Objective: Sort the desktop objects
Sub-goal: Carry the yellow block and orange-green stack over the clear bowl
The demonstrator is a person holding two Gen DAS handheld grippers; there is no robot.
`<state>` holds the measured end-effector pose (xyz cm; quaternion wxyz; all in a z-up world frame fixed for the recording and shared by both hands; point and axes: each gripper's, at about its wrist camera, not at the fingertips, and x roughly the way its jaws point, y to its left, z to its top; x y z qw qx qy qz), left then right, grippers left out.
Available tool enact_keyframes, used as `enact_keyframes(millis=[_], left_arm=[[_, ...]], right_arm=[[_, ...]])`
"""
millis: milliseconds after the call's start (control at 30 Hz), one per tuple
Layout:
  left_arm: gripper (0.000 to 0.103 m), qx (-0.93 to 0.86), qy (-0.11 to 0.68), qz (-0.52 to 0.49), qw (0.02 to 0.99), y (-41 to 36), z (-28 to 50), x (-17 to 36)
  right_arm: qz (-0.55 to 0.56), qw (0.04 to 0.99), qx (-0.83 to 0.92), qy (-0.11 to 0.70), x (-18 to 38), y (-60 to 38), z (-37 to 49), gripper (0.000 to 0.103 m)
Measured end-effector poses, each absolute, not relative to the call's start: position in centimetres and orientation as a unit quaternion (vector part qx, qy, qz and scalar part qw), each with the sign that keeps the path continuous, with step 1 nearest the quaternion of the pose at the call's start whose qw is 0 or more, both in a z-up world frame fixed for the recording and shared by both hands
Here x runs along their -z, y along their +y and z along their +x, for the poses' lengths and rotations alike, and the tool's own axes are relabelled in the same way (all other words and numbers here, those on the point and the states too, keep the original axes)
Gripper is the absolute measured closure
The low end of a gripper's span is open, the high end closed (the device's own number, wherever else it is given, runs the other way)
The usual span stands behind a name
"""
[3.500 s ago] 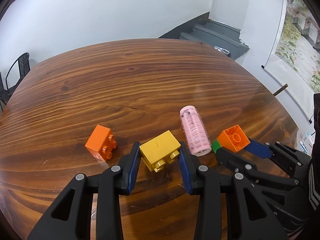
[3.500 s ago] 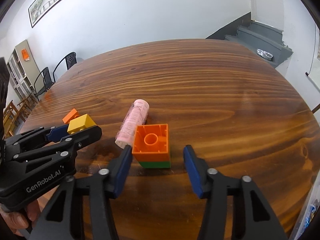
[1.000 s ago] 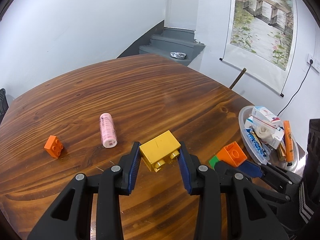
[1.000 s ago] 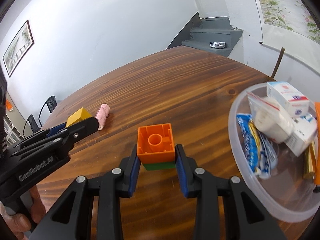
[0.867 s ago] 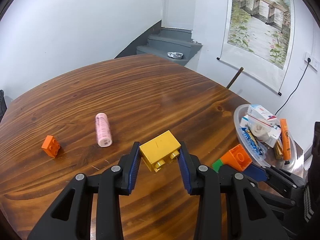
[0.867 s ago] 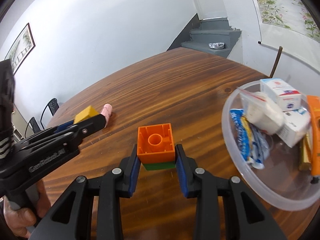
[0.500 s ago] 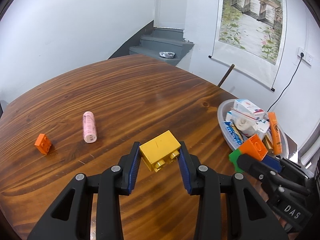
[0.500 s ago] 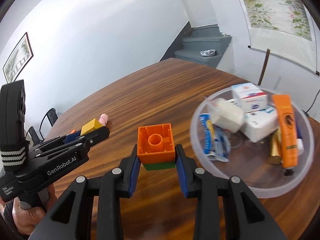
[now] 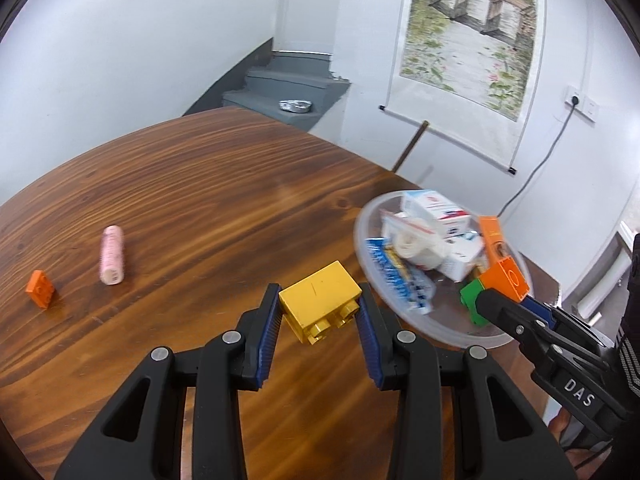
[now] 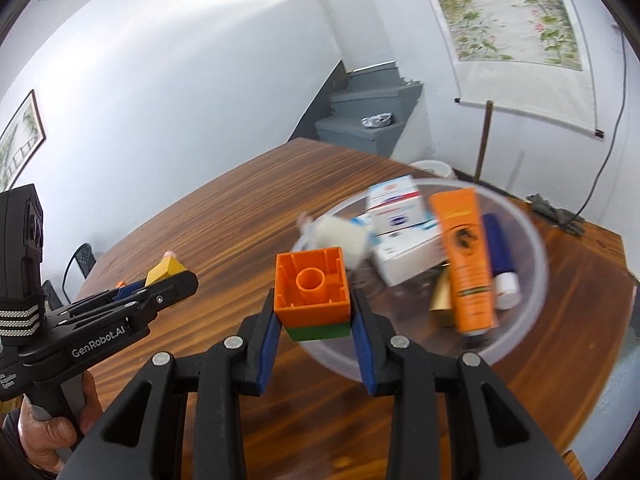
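Though crowded, clear bowl (image 10: 532, 240) of boxes (image 10: 404, 216), orange tube (image 10: 466, 256)

A yellow brick (image 9: 320, 298) and an orange-on-green brick stack (image 10: 313, 294) are held aloft near a clear bowl (image 10: 532, 240), while a pink roller (image 9: 113, 254) and small orange brick (image 9: 40, 288) lie on the wooden surface (image 9: 192, 184).

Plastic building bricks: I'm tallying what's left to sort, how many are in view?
4: yellow plastic brick in the left gripper; orange brick stacked on green brick in the right gripper; small orange brick on the wooden table. The bowl could hide more.
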<state>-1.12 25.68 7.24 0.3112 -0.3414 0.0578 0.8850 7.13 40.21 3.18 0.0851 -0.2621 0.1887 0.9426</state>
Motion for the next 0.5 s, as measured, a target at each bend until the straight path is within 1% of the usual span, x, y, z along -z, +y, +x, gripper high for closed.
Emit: enact_keyframes(millis=[267, 500], left_arm=[[0.063, -0.870, 0.066, -0.343, 0.348, 29.2, 0.0, -7.4], [0.063, -0.856, 0.072, -0.358, 0.366, 31.9, 0.0, -6.7]], right_arm=[[-0.256, 0.115, -0.938, 0.204, -2.7, 43.6, 8.2, 0.066], [-0.257, 0.115, -0.935, 0.214, -2.2, 45.6, 8.8, 0.066]])
